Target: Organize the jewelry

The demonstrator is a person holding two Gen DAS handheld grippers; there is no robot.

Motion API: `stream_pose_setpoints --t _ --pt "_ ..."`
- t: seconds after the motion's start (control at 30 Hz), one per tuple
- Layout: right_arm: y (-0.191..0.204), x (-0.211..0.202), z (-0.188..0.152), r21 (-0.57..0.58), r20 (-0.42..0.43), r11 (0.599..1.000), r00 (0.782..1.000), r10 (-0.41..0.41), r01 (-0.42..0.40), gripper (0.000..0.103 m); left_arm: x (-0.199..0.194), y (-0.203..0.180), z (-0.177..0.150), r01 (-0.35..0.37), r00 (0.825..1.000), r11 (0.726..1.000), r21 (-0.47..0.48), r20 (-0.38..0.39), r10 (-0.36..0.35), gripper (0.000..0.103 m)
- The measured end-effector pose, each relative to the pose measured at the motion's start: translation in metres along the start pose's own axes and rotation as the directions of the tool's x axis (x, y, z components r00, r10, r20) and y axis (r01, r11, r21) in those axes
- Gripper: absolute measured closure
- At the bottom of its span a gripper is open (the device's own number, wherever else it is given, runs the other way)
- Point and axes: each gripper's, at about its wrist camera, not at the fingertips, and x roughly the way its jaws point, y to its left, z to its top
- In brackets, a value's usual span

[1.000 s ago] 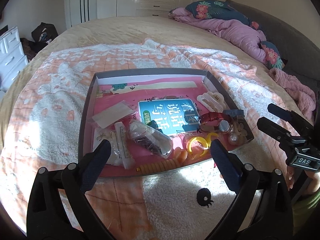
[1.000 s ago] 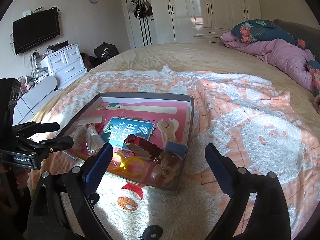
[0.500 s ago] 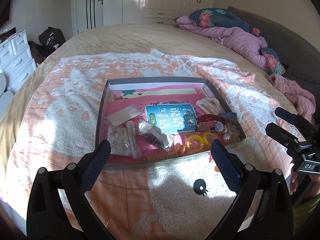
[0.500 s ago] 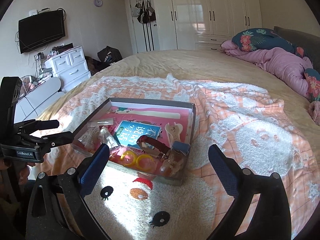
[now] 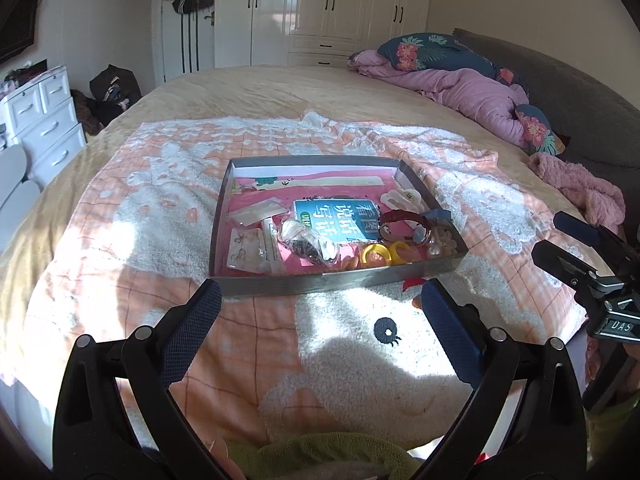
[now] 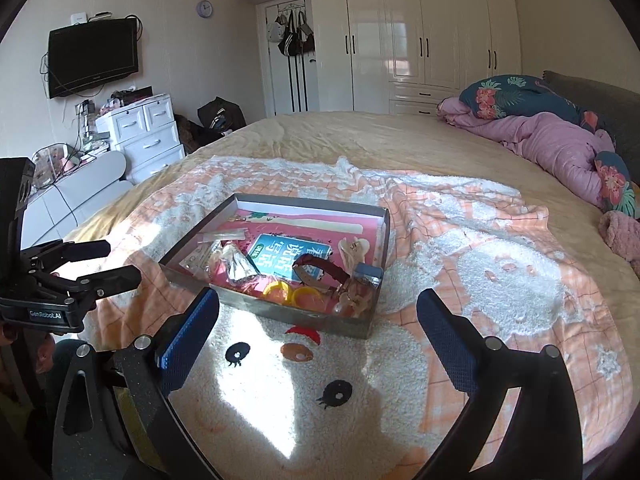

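A grey shallow box [image 5: 320, 278] [image 6: 276, 308] sits on the blanket on the bed. It holds a blue booklet [image 5: 340, 220] [image 6: 288, 256], a red-strapped watch [image 5: 404, 218] [image 6: 324, 270], yellow rings [image 5: 376, 254] [image 6: 290, 292], earring cards [image 5: 248, 250], a plastic bag [image 5: 308, 242], a white hair clip [image 5: 400, 200] and a cream comb [image 5: 336, 182]. My left gripper [image 5: 320, 312] is open and empty, short of the box's near wall. My right gripper [image 6: 318, 316] is open and empty, near the box's near corner. Each gripper shows in the other's view, the right [image 5: 576, 248] and the left [image 6: 92, 264].
The peach and white plush blanket [image 5: 360, 344] [image 6: 320, 380] covers the bed. A pink duvet and floral pillows [image 5: 460, 80] lie at the far right. White drawers [image 6: 140, 132], a TV [image 6: 94, 56] and wardrobes [image 6: 420, 40] stand beyond the bed.
Both grippers have pulled back and up from the box, which now looks smaller and farther. Both stay open and empty. The box's contents have not moved.
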Motion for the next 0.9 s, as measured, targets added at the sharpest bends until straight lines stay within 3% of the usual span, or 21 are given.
stream_pose_setpoints --t 0.4,0.9 --pt "-0.001 -0.004 -0.043 0.074 -0.052 0.996 0.998 -0.036 0.04 0.005 -0.009 0.005 -0.034 -0.007 1.0 0.999 -0.045 -0.004 0.007 0.01" --pt "0.005 -0.003 -0.046 0.069 -0.07 0.998 0.998 -0.005 0.01 0.005 -0.009 0.005 -0.043 -0.011 1.0 0.999 -0.046 -0.013 0.01 0.009"
